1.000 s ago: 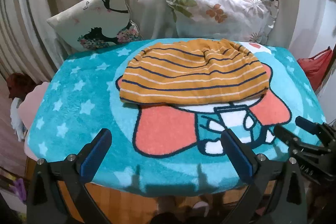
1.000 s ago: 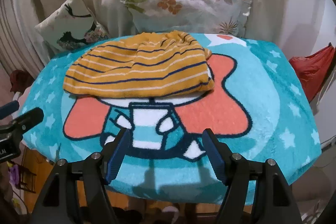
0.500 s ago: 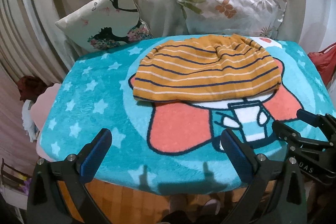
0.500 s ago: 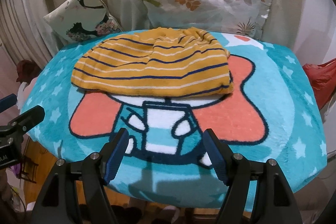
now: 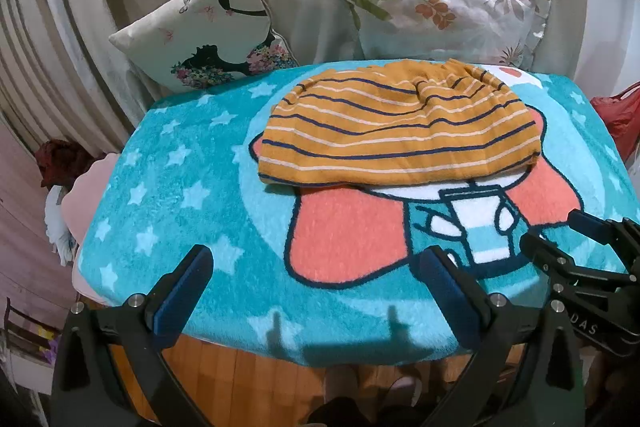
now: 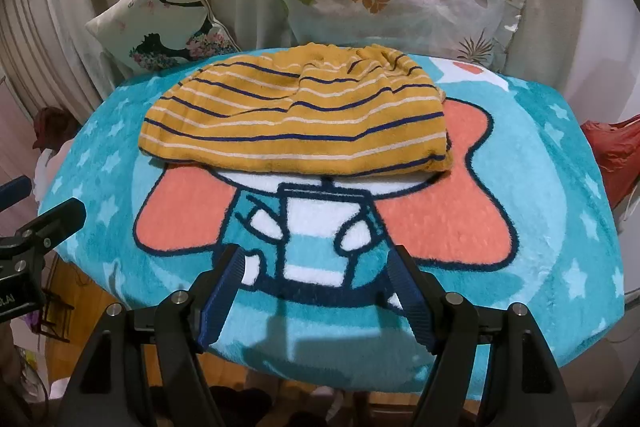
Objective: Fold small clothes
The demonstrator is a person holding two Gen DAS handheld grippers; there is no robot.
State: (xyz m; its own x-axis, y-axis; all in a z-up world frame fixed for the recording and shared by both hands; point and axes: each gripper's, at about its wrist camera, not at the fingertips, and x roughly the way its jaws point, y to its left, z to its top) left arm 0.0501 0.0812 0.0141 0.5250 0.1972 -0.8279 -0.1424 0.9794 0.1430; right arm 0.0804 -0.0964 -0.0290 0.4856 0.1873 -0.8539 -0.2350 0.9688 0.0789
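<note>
Striped orange garment (image 5: 396, 135) lying flat-ish, apparently already doubled over, on the far half of teal cartoon blanket (image 5: 180, 195), near the two pillows (image 5: 444, 11) at the back; some bunching on the far right corner. Step in hand, probably: reaching in for another fold. To do it well: approach low from the near hem, one gripper per near corner, pinch all layers together rather than only the top one, lift just enough to clear the pile, carry evenly toward the far edge so stripes stay aligned, smooth the bunched corner first if possible. Avoid snagging the fluffy blanket under the hem. Left gripper (image 5: 316, 291): jaws spread wide, nothing between them, hovering over near blanket edge, well short of the garment, touching nothing. Right gripper (image 6: 316, 287): also wide apart, empty, above the cartoon's white-and-blue middle, garment hem ahead and clear of the pads (image 6: 224, 295). Both angled down at the blanket. Nothing held yet.
</note>
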